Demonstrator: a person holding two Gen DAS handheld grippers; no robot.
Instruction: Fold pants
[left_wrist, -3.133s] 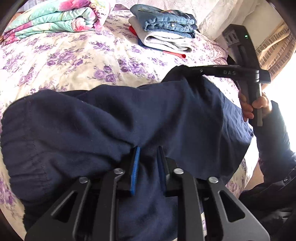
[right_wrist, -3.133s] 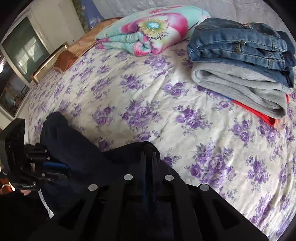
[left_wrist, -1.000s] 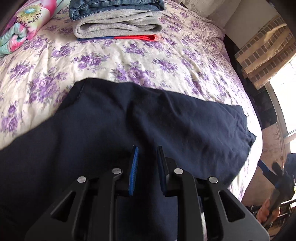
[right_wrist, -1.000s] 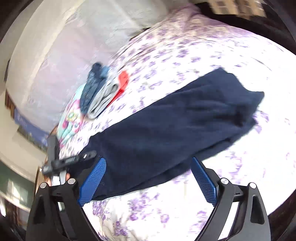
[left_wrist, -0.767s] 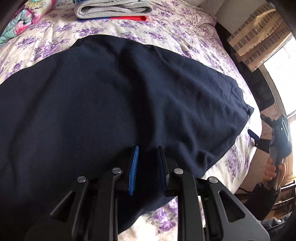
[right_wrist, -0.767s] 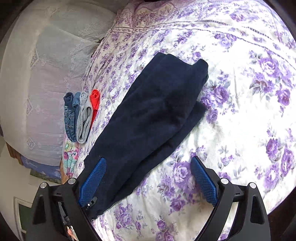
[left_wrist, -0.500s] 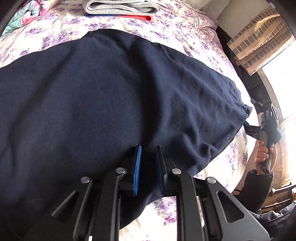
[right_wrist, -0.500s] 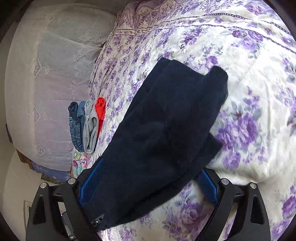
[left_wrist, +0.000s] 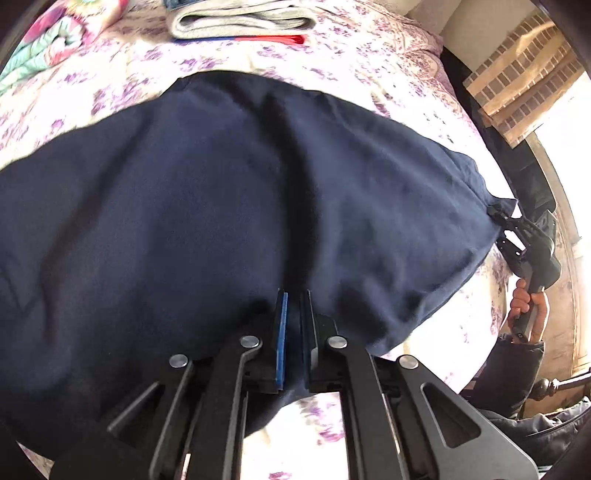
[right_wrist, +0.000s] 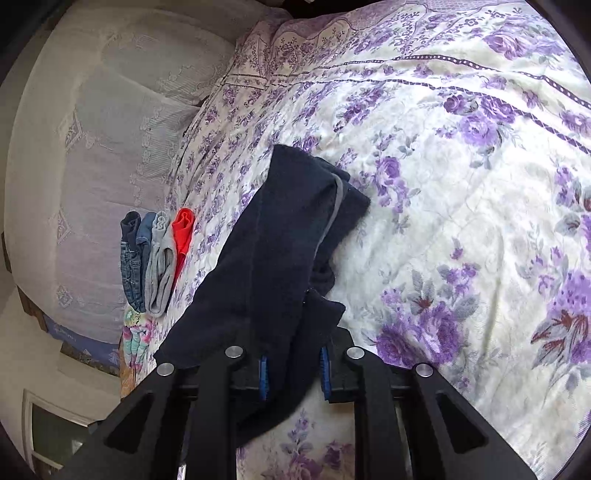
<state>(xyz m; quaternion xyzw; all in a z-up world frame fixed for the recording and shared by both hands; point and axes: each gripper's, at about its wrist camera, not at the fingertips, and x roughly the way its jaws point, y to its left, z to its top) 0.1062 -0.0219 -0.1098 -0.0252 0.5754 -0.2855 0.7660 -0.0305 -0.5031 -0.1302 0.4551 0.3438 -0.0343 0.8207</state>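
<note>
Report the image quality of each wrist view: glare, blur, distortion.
Left wrist view: the window at right is blown out, the floral bedspread glares pale and looks soft, and the navy pants lose fold detail. Right wrist view: evenly lit and sharper, though fisheye bending curves the bedspread's border lines and darkens the corners.

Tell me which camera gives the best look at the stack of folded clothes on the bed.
The right wrist view: the stack of folded clothes shows whole, seen end-on with denim, grey and red layers, lying beyond the navy pants. The left wrist view catches only the stack's lower grey and red layers at the top edge.
</note>
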